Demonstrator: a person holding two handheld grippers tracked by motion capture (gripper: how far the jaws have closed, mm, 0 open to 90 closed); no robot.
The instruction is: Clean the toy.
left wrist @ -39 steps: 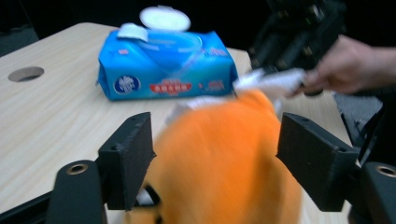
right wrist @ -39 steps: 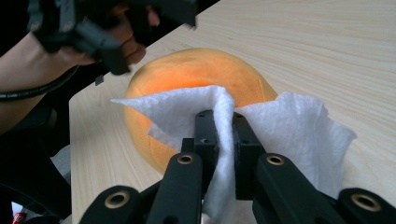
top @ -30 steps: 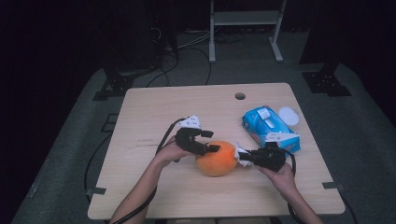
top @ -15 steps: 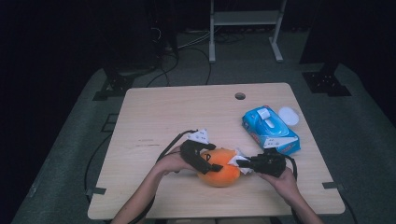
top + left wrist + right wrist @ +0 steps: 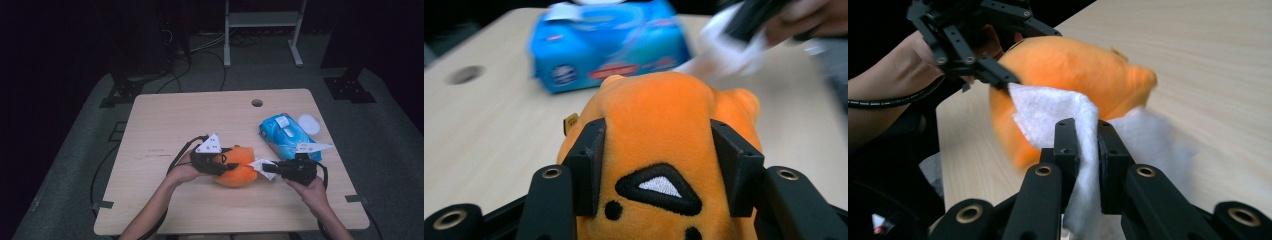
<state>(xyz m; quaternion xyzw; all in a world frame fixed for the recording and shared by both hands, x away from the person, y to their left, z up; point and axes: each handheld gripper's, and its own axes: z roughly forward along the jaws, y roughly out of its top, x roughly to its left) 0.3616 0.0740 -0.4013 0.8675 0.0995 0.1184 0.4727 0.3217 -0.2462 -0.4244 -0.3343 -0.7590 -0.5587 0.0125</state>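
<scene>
An orange plush toy (image 5: 240,170) lies on the wooden table (image 5: 165,125) near its front. From the left, my left gripper (image 5: 226,164) is shut on it; its jaws have just been closing. In the left gripper view both pads press the toy (image 5: 659,110) at its sides, the left gripper (image 5: 659,142) straddling it. My right gripper (image 5: 266,169) comes in from the right, shut on a white wipe (image 5: 259,165). In the right gripper view the wipe (image 5: 1048,110) is pinched in the right gripper (image 5: 1088,137) and lies against the toy (image 5: 1073,65).
A blue pack of wipes (image 5: 285,135) lies at the right behind the right hand, with a white round lid (image 5: 308,123) beside it. A cable hole (image 5: 257,103) sits near the table's far edge. A metal stand (image 5: 262,20) is on the floor beyond.
My left gripper has shifted a little toward the toy and closed on it. The right gripper still holds the wipe against the toy's right side.
</scene>
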